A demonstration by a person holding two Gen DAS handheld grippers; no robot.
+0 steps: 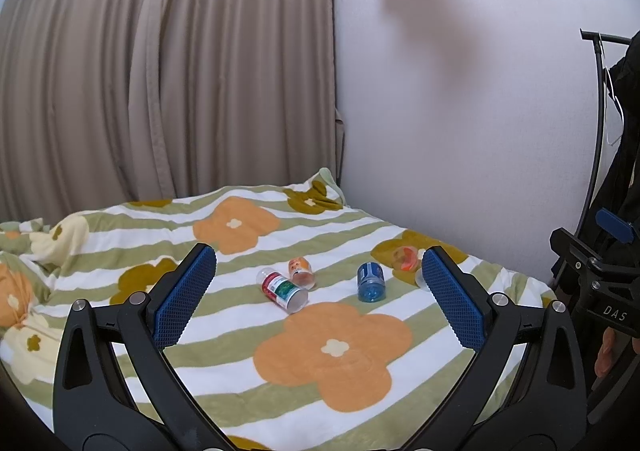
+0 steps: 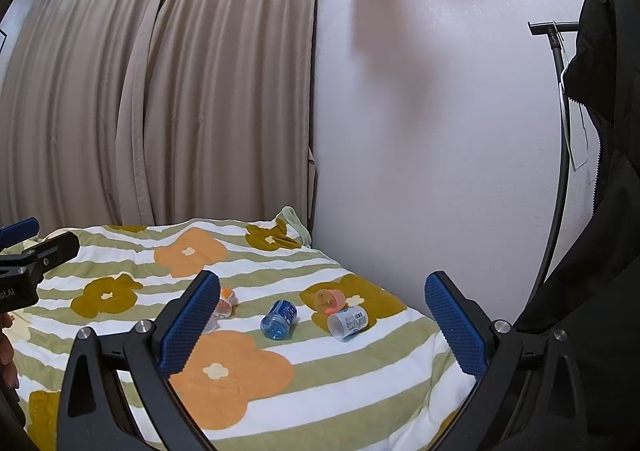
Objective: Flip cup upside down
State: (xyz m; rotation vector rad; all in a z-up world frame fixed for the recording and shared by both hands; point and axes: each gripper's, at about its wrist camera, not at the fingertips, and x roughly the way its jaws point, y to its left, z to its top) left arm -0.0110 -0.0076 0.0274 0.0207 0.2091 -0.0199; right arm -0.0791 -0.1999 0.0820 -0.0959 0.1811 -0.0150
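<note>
Several small plastic cups lie on their sides on a flowered blanket (image 1: 224, 335). In the left wrist view I see a red-and-green labelled cup (image 1: 284, 288), an orange cup (image 1: 301, 271), a blue cup (image 1: 371, 281) and an orange-pink cup (image 1: 407, 258) partly behind my right finger. In the right wrist view the blue cup (image 2: 279, 319), the orange-pink cup (image 2: 329, 301) and a white labelled cup (image 2: 347, 323) show. My left gripper (image 1: 318, 291) is open and empty, above the blanket short of the cups. My right gripper (image 2: 322, 325) is open and empty too.
The blanket (image 2: 360, 383) covers a bed against a white wall (image 1: 460, 123), with beige curtains (image 1: 160, 71) behind. A dark coat on a black rack (image 2: 600, 171) hangs at the right. The other gripper shows at each view's edge (image 1: 600, 275) (image 2: 28, 263).
</note>
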